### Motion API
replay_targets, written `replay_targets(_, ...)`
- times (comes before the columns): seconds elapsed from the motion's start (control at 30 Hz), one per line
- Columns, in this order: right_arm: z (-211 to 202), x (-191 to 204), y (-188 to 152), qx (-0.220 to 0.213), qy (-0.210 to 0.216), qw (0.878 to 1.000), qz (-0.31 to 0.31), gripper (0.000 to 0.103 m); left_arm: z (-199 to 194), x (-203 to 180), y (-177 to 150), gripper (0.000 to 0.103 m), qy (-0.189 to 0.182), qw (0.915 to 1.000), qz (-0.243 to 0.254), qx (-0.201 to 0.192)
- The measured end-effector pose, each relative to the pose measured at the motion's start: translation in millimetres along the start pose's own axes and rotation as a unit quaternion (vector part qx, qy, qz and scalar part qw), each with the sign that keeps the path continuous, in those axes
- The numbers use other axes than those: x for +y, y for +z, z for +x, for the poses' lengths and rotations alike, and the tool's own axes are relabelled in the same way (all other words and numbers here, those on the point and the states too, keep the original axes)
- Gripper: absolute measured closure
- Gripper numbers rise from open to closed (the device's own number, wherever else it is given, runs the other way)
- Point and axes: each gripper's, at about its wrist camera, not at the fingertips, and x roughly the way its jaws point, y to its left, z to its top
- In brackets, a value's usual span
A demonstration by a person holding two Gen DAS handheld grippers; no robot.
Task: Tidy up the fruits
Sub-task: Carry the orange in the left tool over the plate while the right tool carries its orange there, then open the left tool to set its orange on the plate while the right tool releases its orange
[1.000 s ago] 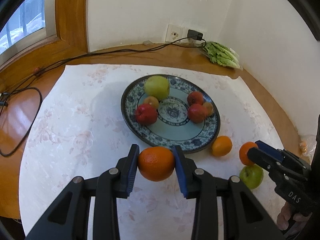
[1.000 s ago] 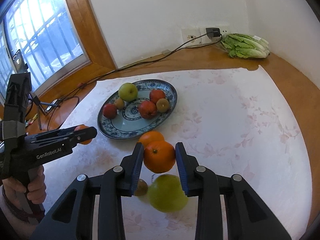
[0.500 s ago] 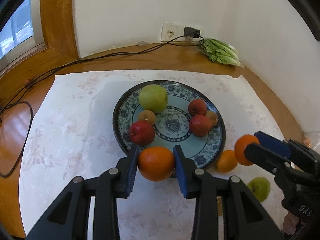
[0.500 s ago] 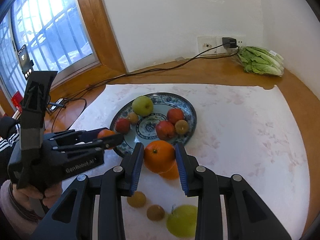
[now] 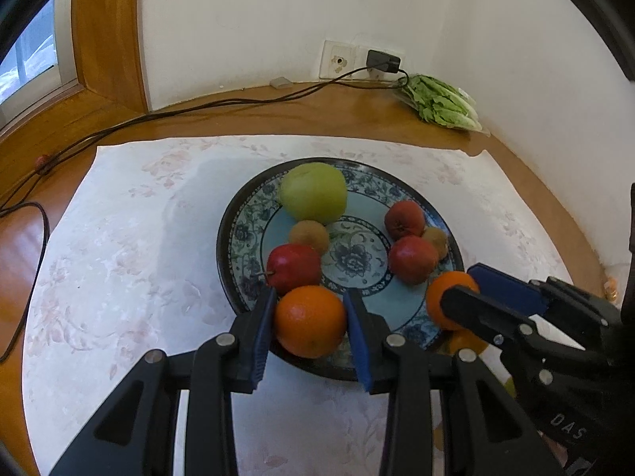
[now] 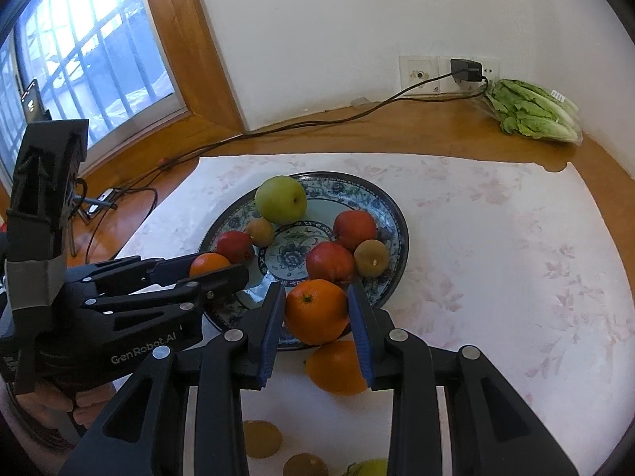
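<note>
Already both grippers clamp an orange each: left gripper point(image 5: 310, 319) holds its orange point(image 5: 310, 320) over the plate's point(image 5: 238, 234) lower rim, right gripper point(image 6: 316, 313) and orange point(image 6: 316, 311) likewise.

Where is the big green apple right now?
The big green apple sits at the far edge of the blue patterned plate, toward the wall in both wrist views, touching a small brown fruit in front of it.
</note>
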Motion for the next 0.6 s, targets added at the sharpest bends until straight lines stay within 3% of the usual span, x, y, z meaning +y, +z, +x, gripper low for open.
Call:
replay_targets(0.4, 8.6, 2.0, 0.9, 0.001, -0.007, 1.0, -0.012, 0.07, 6.1, 3.5, 4.3, 0.066, 0.0, 1.0, -0.003, -0.001)
replay_targets(0.6, 4.8, -0.6, 1.7, -0.002, 0.009, 1.0, -0.001, 0.069, 5.2, 2.8, 4.5, 0.066, 0.003, 1.0, 0.003, -0.001)
